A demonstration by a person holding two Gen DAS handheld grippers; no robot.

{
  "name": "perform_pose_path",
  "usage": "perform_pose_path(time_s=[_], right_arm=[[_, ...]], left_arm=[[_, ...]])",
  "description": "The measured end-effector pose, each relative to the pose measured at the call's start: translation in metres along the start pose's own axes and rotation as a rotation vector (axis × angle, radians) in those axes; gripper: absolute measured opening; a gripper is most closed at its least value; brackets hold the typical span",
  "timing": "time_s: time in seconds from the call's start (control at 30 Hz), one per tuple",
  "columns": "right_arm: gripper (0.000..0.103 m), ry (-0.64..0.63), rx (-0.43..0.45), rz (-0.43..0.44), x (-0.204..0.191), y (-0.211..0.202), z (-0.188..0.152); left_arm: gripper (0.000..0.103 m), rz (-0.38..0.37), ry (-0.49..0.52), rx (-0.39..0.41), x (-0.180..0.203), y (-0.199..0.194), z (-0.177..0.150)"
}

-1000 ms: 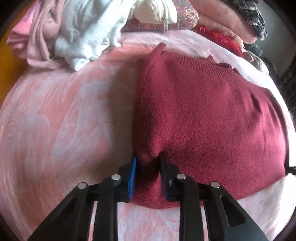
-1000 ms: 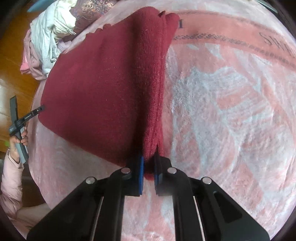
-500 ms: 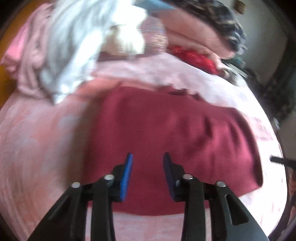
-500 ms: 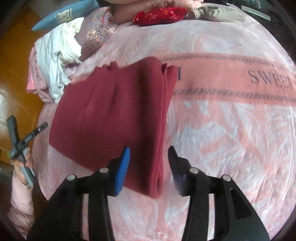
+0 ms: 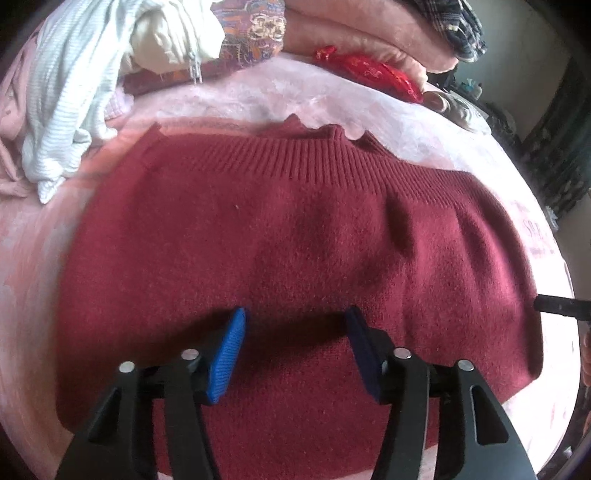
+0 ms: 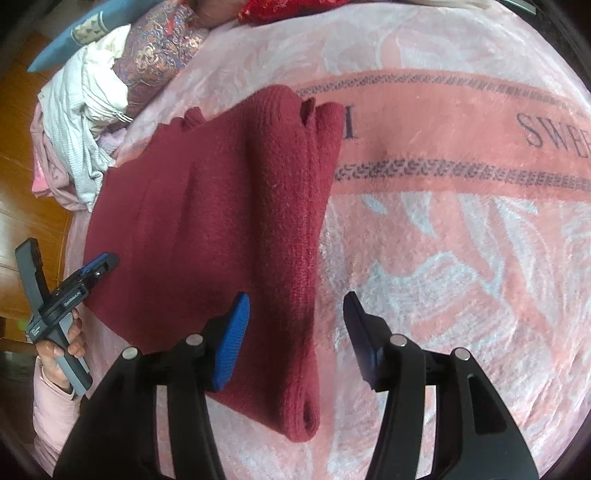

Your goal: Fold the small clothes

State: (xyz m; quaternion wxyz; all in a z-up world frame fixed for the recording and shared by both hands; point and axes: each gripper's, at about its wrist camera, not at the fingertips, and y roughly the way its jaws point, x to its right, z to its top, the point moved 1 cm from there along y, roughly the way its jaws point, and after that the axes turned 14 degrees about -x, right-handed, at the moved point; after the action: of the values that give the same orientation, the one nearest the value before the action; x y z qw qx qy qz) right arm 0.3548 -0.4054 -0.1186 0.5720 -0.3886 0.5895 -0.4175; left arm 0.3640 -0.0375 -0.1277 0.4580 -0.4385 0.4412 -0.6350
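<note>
A dark red knitted sweater (image 5: pixel 295 229) lies folded on the pink blanket (image 5: pixel 258 99), ribbed hem at the far side. My left gripper (image 5: pixel 295 317) hovers over its near middle, jaws opening, blue pads clear of the knit and nothing pinched. In the right wrist view the sweater (image 6: pixel 221 221) shows a doubled fold along its right edge. My right gripper (image 6: pixel 295 299) straddles that edge from above, jaws opening and not pressing on it. The left gripper (image 6: pixel 101 264) also shows at the sweater's left corner, held by a hand (image 6: pixel 62 343).
A heap of unfolded pale clothes (image 5: pixel 74 92) lies at the far left of the bed, also in the right wrist view (image 6: pixel 81 122). A patterned cushion (image 5: pixel 255 33) and a red pouch (image 5: pixel 369 70) sit behind. Wooden floor (image 6: pixel 22 155) lies left of the blanket (image 6: pixel 443 258).
Both grippers were shut on the sweater's near edge; both have let go and opened. The left one slid right over the sweater, the right one drew back. The sweater now lies flat.
</note>
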Motion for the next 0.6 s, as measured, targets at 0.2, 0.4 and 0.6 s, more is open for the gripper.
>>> perform_pose_path(time_s=[0.2, 0.4, 0.6], right_arm=[[0.053, 0.008, -0.020, -0.011, 0.002, 0.012, 0.000], [0.054, 0.014, -0.022, 0.014, 0.007, 0.021, 0.002], [0.063, 0.004, -0.026, 0.037, 0.008, 0.030, 0.002]], left_arm=[[0.082, -0.020, 0.004, -0.020, -0.003, 0.004, -0.002], [0.100, -0.016, 0.039, -0.056, 0.000, 0.012, -0.002], [0.099, -0.011, 0.043, -0.056, 0.000, 0.016, -0.003]])
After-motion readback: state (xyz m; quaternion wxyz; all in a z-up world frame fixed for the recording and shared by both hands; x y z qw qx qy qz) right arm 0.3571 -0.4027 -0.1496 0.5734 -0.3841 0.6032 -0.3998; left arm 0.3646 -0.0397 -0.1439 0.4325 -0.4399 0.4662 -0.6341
